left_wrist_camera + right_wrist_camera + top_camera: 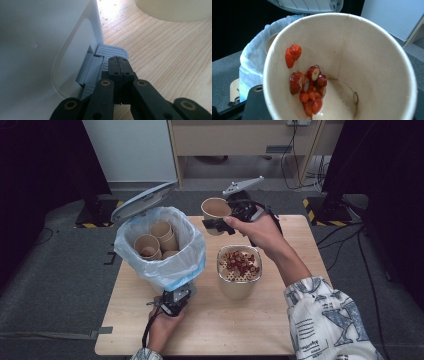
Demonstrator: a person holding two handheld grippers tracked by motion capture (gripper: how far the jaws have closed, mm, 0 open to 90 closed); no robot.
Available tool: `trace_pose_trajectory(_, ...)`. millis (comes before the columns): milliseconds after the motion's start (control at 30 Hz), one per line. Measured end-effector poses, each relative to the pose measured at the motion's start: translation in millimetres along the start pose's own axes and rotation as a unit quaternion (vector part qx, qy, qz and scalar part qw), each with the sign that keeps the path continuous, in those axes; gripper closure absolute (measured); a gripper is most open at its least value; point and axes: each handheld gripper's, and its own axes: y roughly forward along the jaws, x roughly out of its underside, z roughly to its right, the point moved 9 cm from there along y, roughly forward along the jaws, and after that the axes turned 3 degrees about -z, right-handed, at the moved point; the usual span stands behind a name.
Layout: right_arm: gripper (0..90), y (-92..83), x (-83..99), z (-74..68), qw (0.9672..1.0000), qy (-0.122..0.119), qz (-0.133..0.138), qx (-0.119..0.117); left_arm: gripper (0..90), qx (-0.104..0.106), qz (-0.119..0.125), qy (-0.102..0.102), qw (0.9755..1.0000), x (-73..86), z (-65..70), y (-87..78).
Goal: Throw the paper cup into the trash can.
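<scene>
Paper cup (216,209) (red slices inside) pinched at its rim in the right hand-held gripper (218,224), above the table (300,250).

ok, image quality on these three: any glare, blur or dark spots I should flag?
High view: soft overall, black corners, even light on the pale wooden table. Left gripper view: sunlit patch blows out the wood at top, the white plastic bin wall is grey and shaded, the black tongs are sharp. Right gripper view: the tan paper cup is crisp, its near rim blurred, background dark.

Left gripper (119,65) low, jaws together — right gripper (218,224) raised, clamped.
</scene>
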Motion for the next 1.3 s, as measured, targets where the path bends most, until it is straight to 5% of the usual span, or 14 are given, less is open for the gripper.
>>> trace_pose_trajectory(1300,31.1,72.2,-33.2,-41.6,0.9996,-0.004,0.001,-0.029,89.3,0.001,0.0,-0.001,1.0,-0.1,-0.1,0.1)
